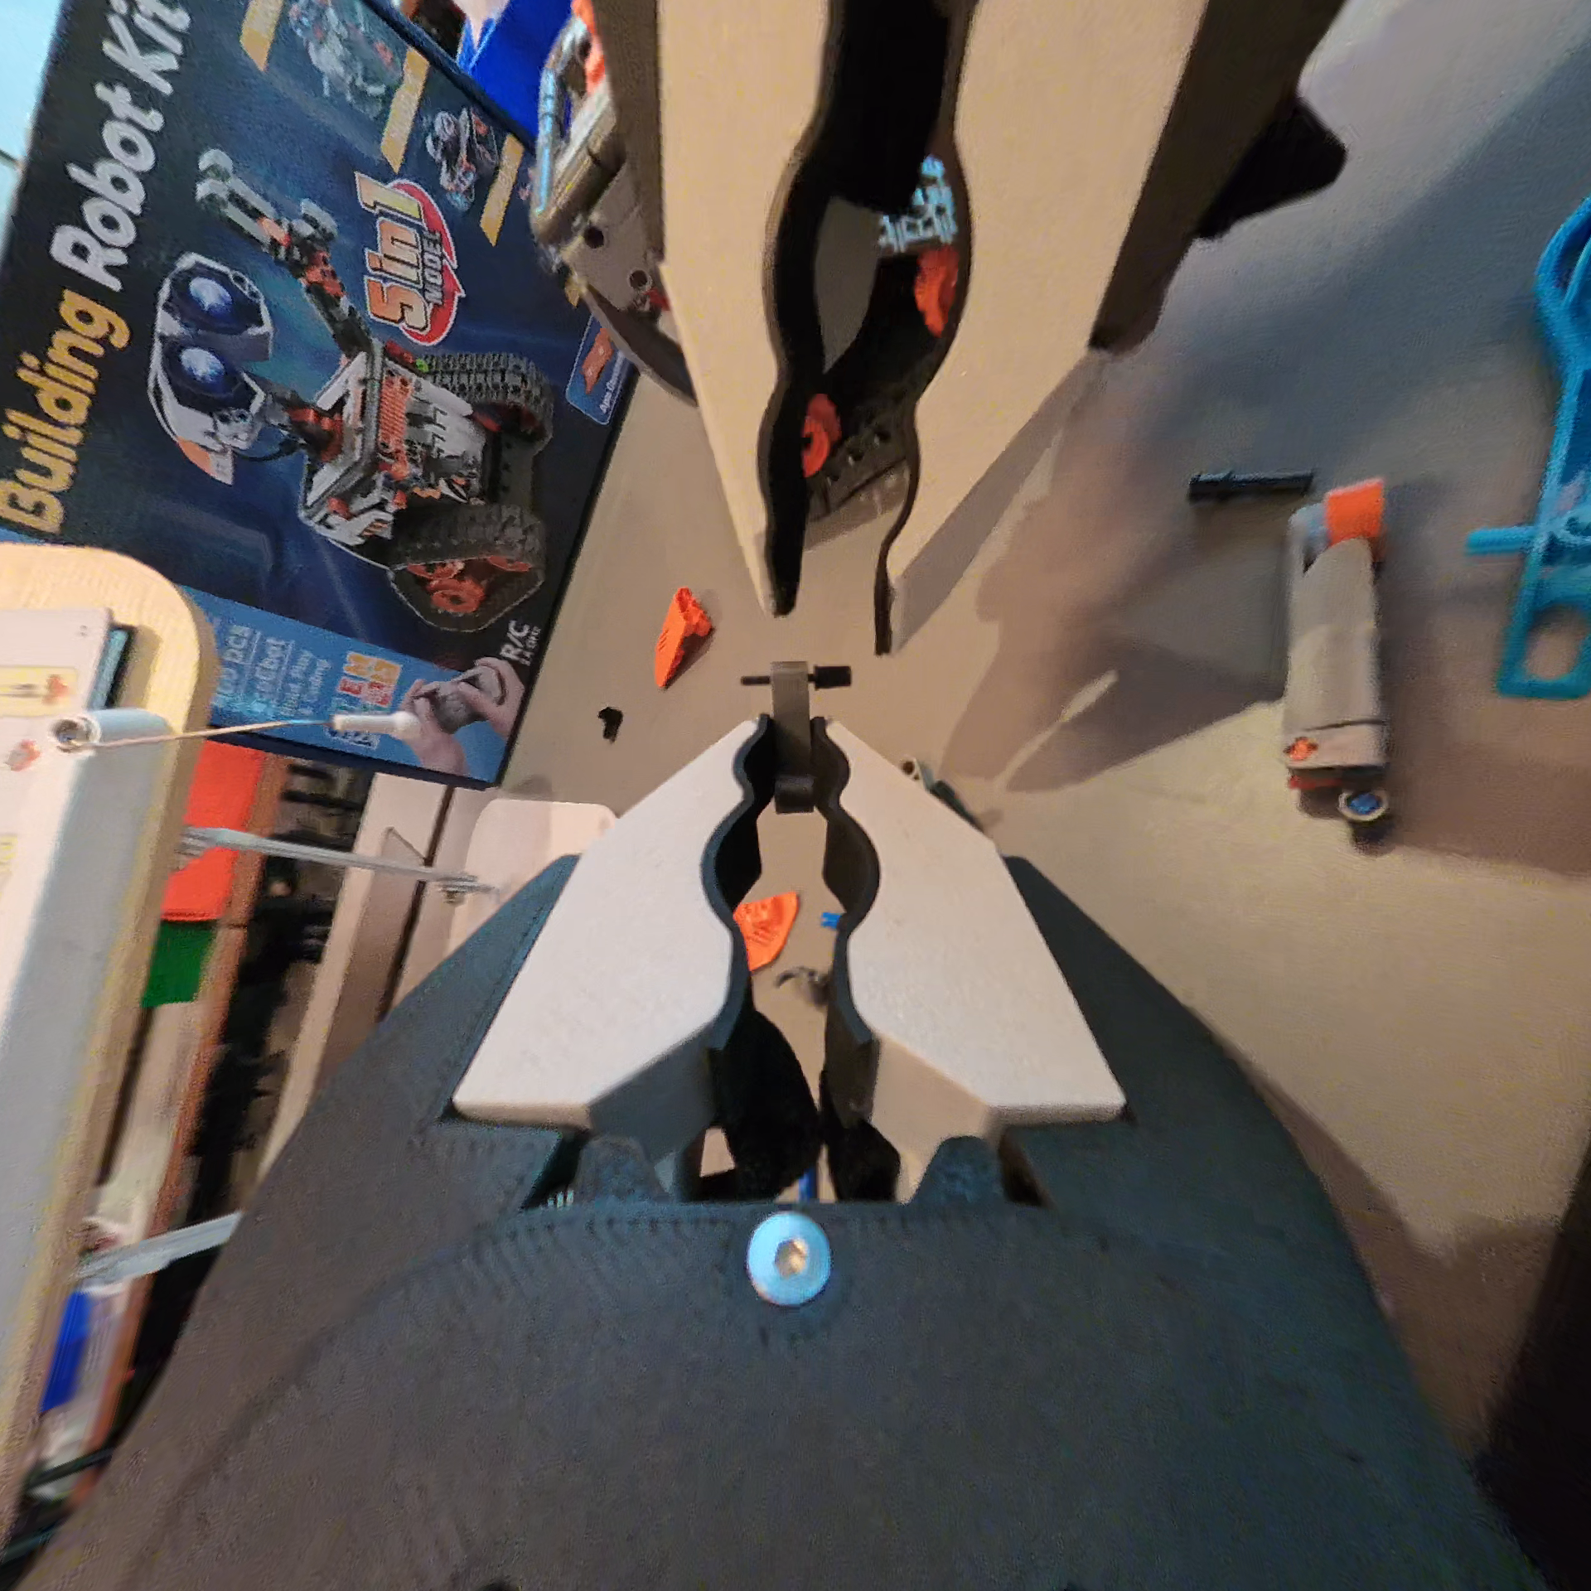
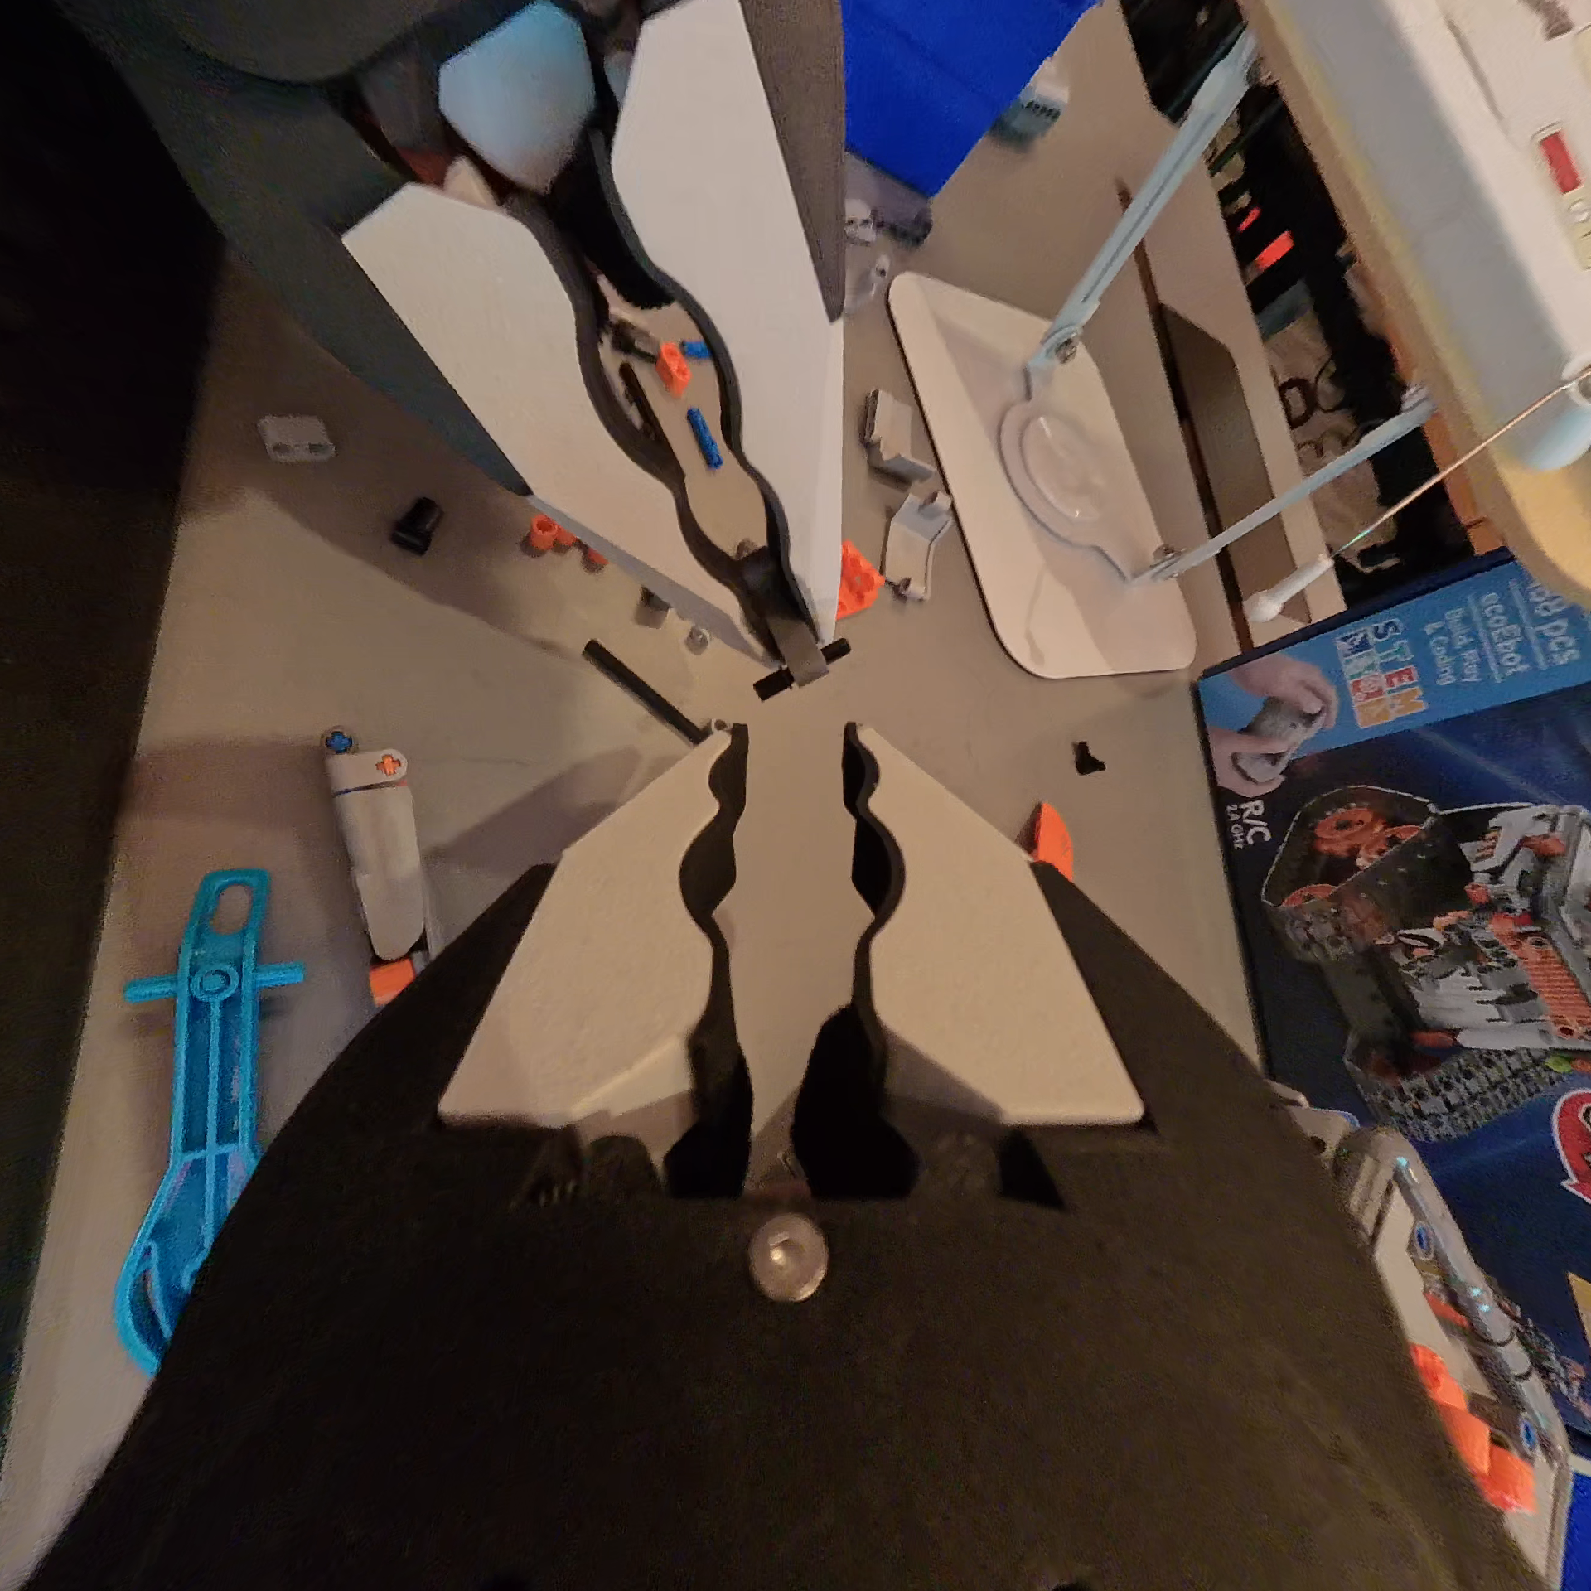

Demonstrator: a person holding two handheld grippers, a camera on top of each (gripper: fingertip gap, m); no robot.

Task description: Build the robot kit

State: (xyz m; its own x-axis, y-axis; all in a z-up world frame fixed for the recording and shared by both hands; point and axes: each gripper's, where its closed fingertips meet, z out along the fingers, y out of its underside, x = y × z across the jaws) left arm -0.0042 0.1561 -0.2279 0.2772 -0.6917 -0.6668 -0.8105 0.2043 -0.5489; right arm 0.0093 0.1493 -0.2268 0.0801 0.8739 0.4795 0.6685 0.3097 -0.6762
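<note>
We find a beige tabletop (image 2: 258,620) strewn with small plastic building-kit parts, under warm and uneven light, with shelving and clutter beyond its edge.

At the centre, a small dark grey plastic beam with a black pin through its end (image 1: 792,732) is pinched at the very tips of the left gripper (image 1: 790,749), whose fingers are pressed together on it. The pin stands crosswise beyond the tips, so both of its ends remain exposed; we judge the beam is held by its shank for that reason. In the right wrist view the same piece (image 2: 796,659) hangs clear above the table.

The right gripper (image 2: 794,732) faces it tip to tip, just short of the pin, with its fingers spread and nothing between them.

Moving outward, an orange wedge-shaped plastic piece (image 1: 680,637) and a tiny black connector (image 1: 609,721) lie near the left gripper's tips. A grey cylindrical motor unit with an orange end (image 1: 1334,637) and a light blue plastic lever tool (image 2: 202,1093) lie well apart to one side. A white rectangular tray (image 2: 973,448) carrying a light blue clamp stand sits on the other side, beside a dark blue printed cardboard kit box (image 2: 1377,904). Loose orange and blue connectors (image 2: 680,379) are scattered beneath the left gripper.
</note>
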